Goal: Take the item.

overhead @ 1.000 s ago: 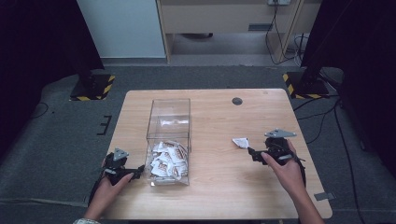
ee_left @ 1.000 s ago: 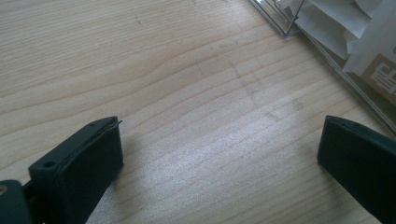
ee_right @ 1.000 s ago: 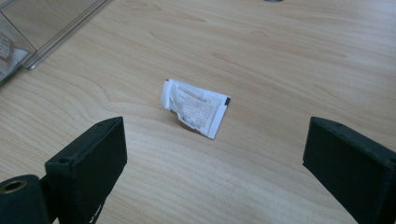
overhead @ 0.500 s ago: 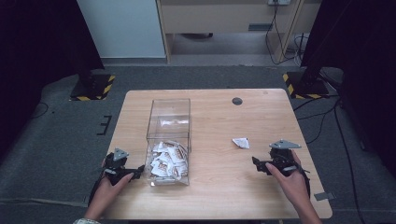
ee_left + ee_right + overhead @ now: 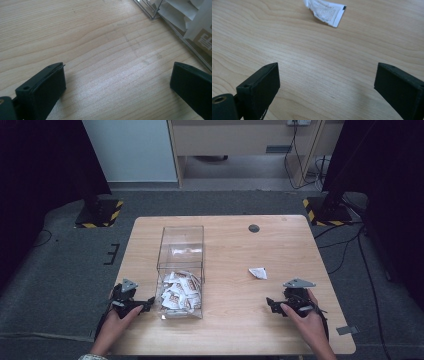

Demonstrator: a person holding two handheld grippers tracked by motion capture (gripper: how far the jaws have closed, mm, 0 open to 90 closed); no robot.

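- I am resting my right gripper (image 5: pixel 274 304) low over the wooden table (image 5: pixel 230 330), jaws spread wide and gripping nothing.
- A white sachet (image 5: pixel 258 273) is lying flat on the bare wood ahead of those jaws, clear of them.
- I am keeping my left gripper (image 5: pixel 146 303) wide open and empty too, just beside the clear box (image 5: pixel 181 245) holding more sachets (image 5: pixel 177 292).
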